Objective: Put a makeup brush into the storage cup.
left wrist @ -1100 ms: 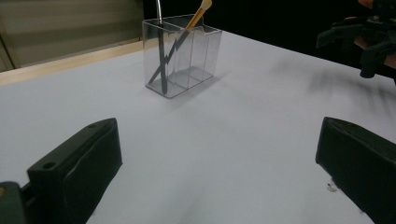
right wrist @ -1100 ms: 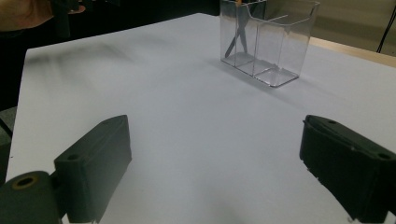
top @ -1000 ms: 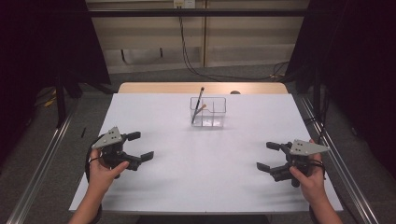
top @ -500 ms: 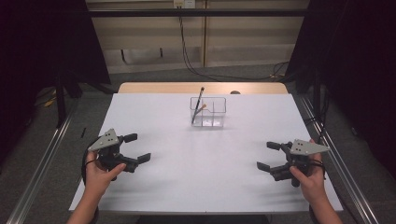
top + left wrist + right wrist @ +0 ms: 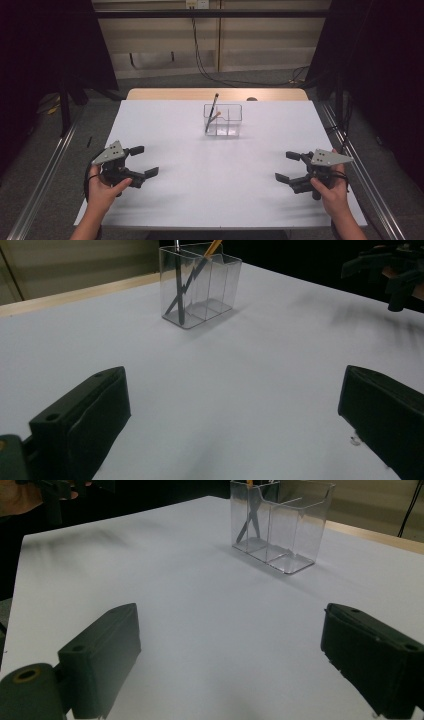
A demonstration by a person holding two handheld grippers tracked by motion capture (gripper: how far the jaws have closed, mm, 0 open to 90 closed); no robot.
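Both grippers, left gripper [image 5: 137, 162] and right gripper [image 5: 289, 166], are being held low over the desk [image 5: 215, 165] with fingers spread wide, nothing gripped. The clear organizer [image 5: 223, 120] is sitting well ahead of the fingers, pen [image 5: 211, 112] and pencil [image 5: 213, 247] already standing inside; work is judged done or not begun. Pencil mostly being cut off.

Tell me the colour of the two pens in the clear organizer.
One dark grey pen, one orange pencil; left gripper view.
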